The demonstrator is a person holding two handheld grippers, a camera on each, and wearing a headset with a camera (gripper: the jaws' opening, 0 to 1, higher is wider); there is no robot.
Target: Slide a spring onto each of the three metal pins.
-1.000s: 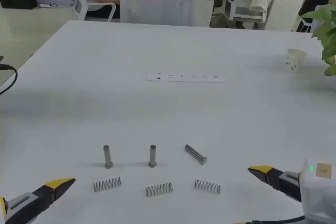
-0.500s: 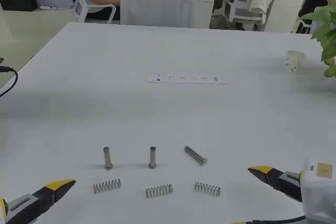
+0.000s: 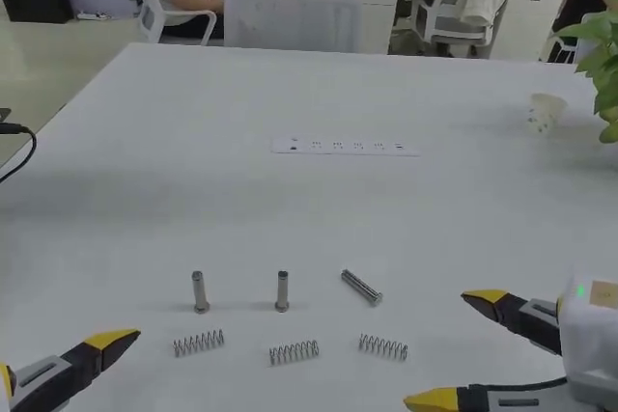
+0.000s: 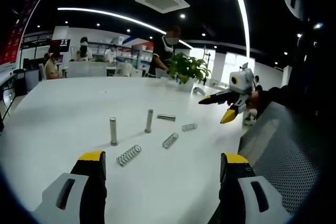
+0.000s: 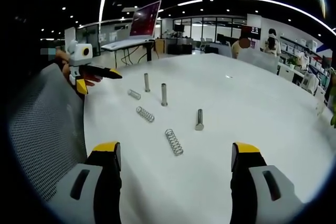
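Two metal pins stand upright on the white table, and a third pin lies on its side to their right. Three springs lie in a row just in front of the pins. My right gripper hovers open to the right of the springs, holding nothing. In its own view the nearest spring lies just ahead. My left gripper is open at the near left with nothing in it, and the left spring is just ahead.
A white power strip lies at the table's middle. A paper cup and a plant stand at the far right. A black cable hangs off the left edge. Office chairs and a seated person are beyond the far edge.
The right gripper's second jaw has come into the head view at the bottom right. The pins, the springs and the left gripper stand as before.
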